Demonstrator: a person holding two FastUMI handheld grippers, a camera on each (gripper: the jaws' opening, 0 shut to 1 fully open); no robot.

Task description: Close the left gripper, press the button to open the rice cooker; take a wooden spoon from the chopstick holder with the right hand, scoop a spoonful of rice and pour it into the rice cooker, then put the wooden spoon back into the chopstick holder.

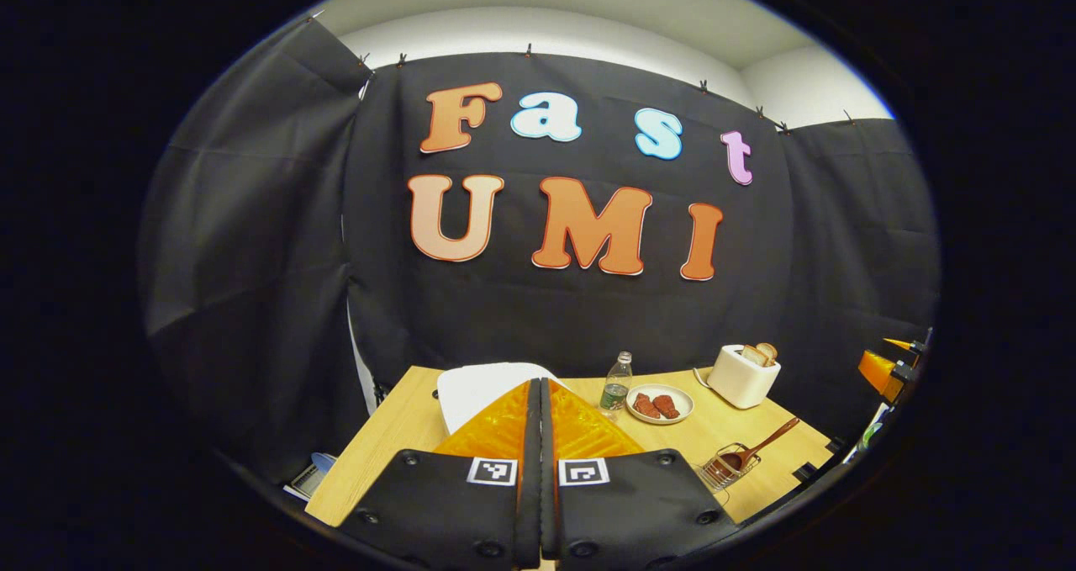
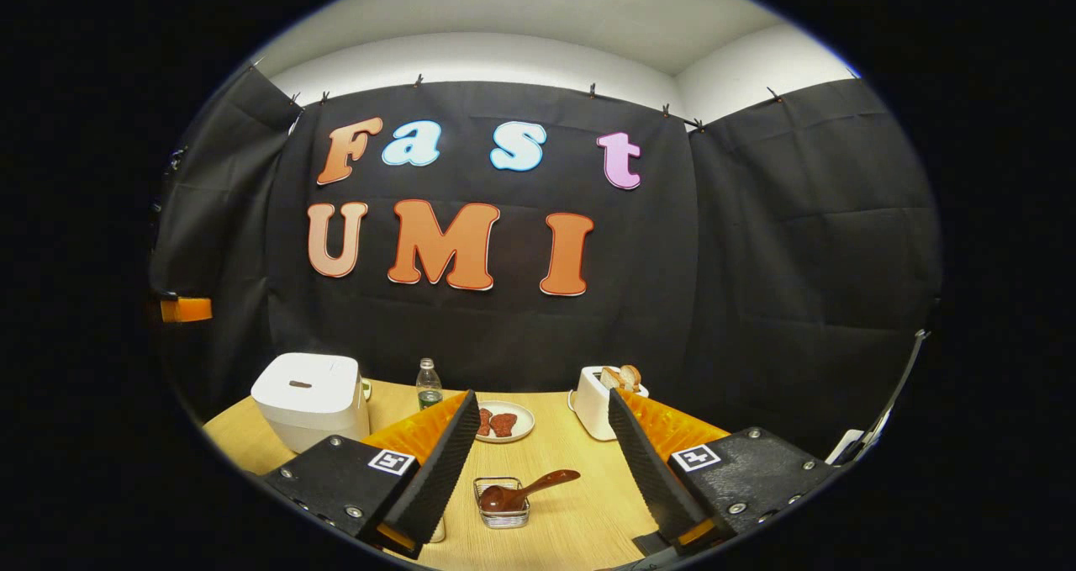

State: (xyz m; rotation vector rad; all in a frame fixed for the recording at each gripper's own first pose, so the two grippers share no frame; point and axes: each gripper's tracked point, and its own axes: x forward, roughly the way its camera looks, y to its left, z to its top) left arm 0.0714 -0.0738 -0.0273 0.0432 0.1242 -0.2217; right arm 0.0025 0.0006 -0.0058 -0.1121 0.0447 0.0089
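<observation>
The left gripper (image 1: 539,403) was pinched right up, its two fingers pressed flat together with nothing between them, hanging in the air and pointing at the white rice cooker (image 1: 492,390), whose closed lid peeked out just behind the fingertips at the near-left part of the wooden table (image 1: 395,453). Over on the other side, the right gripper (image 2: 542,424) was spread wide, fingers well apart and holding nothing, poised above the table (image 2: 580,512). Straight down between those fingers sat the wire chopstick holder (image 2: 502,504), and the wooden spoon (image 2: 525,491) lay in it, bowl down in the basket, handle tilting out toward the right. In the right gripper view the rice cooker (image 2: 311,399) stood at the left, lid shut. Behind, along the back of the table, a small clear bottle (image 2: 429,386) stood beside the cooker, then a plate (image 2: 504,422) with reddish pieces of food, then a white toaster (image 2: 598,403) with bread poking out of the top. In the left gripper view the holder (image 1: 727,467) and spoon (image 1: 756,449) sat off to the right, near the table's front edge.
</observation>
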